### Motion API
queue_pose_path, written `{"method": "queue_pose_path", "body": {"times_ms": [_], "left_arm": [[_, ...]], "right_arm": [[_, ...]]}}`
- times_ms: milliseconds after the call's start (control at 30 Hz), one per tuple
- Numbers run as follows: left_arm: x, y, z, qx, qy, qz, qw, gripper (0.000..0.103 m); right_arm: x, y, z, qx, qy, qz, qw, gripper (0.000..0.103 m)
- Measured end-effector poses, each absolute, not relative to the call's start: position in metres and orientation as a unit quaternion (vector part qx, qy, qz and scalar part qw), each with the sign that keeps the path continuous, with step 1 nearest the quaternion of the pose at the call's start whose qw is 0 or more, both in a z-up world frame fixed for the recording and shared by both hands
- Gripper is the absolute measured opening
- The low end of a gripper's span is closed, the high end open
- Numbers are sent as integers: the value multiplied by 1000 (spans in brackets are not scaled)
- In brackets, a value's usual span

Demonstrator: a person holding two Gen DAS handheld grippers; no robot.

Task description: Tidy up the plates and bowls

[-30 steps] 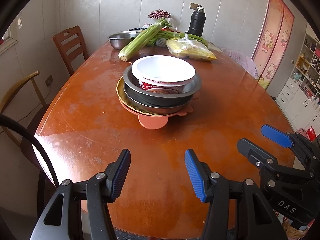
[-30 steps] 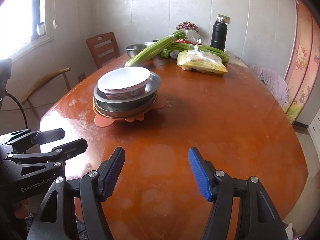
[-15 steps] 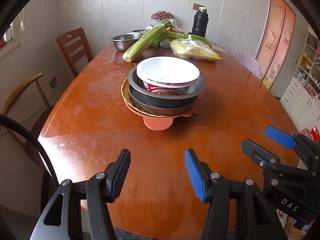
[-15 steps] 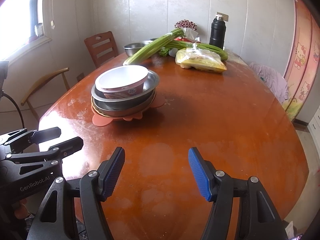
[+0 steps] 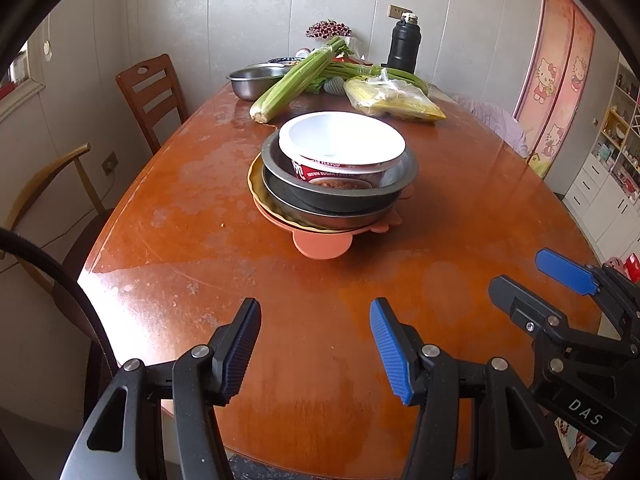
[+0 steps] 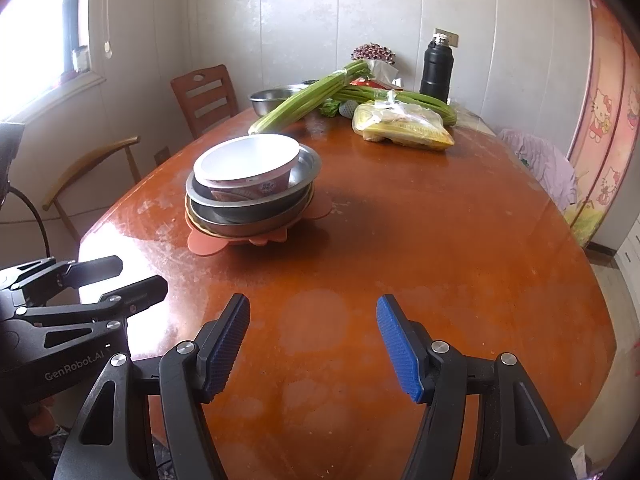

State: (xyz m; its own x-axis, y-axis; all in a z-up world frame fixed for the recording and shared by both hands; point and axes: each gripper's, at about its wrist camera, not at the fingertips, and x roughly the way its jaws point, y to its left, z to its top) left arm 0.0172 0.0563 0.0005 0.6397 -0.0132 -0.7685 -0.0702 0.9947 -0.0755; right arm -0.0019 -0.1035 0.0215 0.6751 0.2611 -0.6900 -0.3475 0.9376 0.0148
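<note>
- Left wrist view: the left gripper (image 5: 316,344) hangs wide open, empty, over the orange-brown wooden table (image 5: 192,216).
- The right gripper (image 6: 314,344) likewise gapes empty.
- White paper bowl (image 5: 342,148) tops nested steel bowls (image 5: 340,196).

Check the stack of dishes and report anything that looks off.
The white disposable noodle bowl sits atop the metal bowls, shifted toward the left side of the stack rather than centred. It is packaging among real dishes. Nothing is spilled.

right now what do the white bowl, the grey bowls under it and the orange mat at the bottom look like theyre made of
White bowl: likely thin plastic or coated paper, matte inside, with a printed label band, like a disposable noodle cup.
Grey bowls: probably stainless steel, going by the dull metallic sheen and thin rolled rims.
Orange mat: looks like soft silicone or plastic, flat, matte, with lobed edges.
</note>
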Motion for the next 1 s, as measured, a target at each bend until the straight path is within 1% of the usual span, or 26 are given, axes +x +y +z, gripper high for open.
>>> {"method": "queue_pose_path", "body": {"times_ms": [733,900,1000], "left_arm": [[18,60,0,-53,422,21,905,57],[28,66,-4,-53,425,29,903,59],[47,79,1,-62,427,18,902,60]], "right_arm": [[-2,-100,23,-68,364,166,914,68],[4,-102,25,-71,365,168,913,68],[18,-113,31,-63,365,167,914,68]]}}
